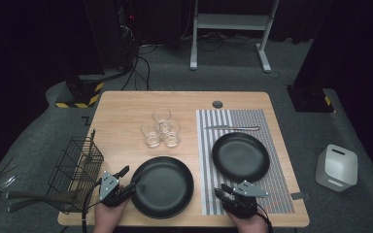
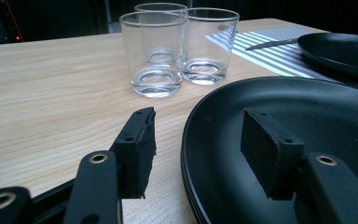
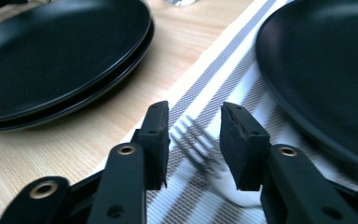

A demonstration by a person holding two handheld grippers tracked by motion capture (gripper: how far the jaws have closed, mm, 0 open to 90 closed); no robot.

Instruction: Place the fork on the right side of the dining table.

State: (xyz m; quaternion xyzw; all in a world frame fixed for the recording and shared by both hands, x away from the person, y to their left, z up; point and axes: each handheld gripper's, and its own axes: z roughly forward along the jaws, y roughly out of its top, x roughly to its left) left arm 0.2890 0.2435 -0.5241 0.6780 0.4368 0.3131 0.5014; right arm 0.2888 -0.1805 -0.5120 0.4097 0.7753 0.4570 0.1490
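Observation:
A stack of two black plates [image 1: 162, 187] sits at the front of the wooden table. My left gripper [image 1: 130, 175] is at its left rim and open. In the left gripper view [image 2: 198, 126] one jaw hangs over the plates [image 2: 307, 107] and the other over bare wood. My right gripper [image 1: 222, 190] is at the front edge of the striped placemat [image 1: 277, 179]. In the right gripper view [image 3: 193, 112] its jaws stand apart around a fork [image 3: 198, 142] lying flat on the mat, the pads clear of it. A single black plate [image 1: 240, 156] rests on the placemat.
Three clear glasses [image 1: 160, 128] stand together behind the plate stack. A knife [image 1: 233, 128] lies across the far end of the placemat. A black wire basket [image 1: 75, 170] with utensils hangs over the table's left edge. A white container [image 1: 336, 167] stands on the floor at the right.

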